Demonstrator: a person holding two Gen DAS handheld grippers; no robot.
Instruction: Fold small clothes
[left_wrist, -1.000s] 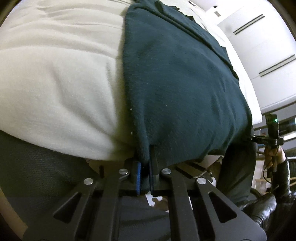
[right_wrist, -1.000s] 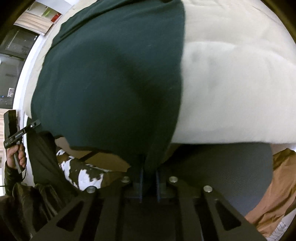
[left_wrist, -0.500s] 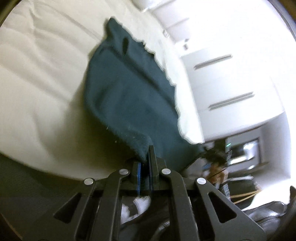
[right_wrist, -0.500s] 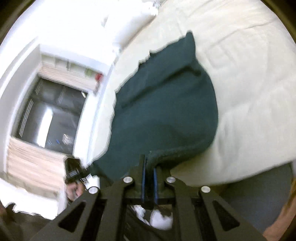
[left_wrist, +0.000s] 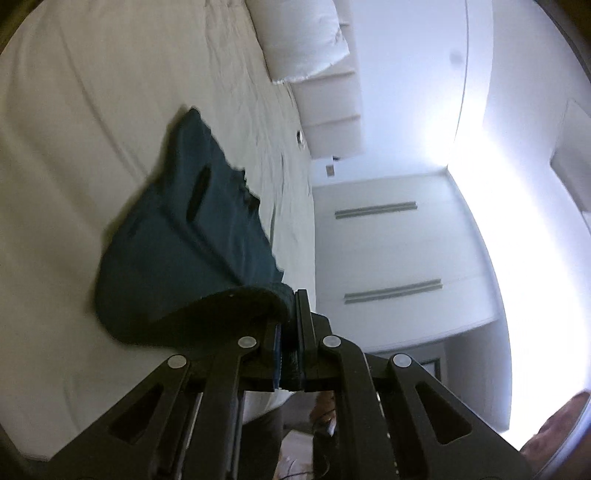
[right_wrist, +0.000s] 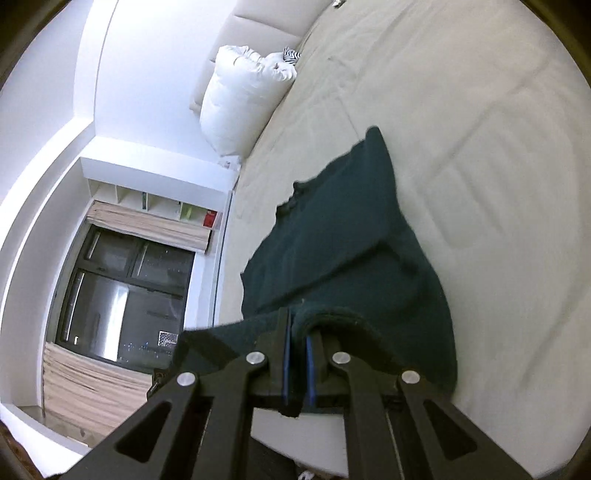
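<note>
With both jaws shut on the near hem, each gripper (left_wrist: 291, 314) (right_wrist: 295, 325) lifts the garment (left_wrist: 192, 240) off the bed (left_wrist: 55, 147) to fold it toward the far end.

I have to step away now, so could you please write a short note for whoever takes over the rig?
Left gripper: jaws shut on one near corner of the dark teal garment.
Right gripper: jaws shut on the other near corner.
Garment: far end lies on the cream bed; near edge raised off it, curling forward. White pillow at the headboard.
Done: both corners gripped and lifted.
Left: carry the near edge over to the far edge, lay flat, release, finish folding.
</note>
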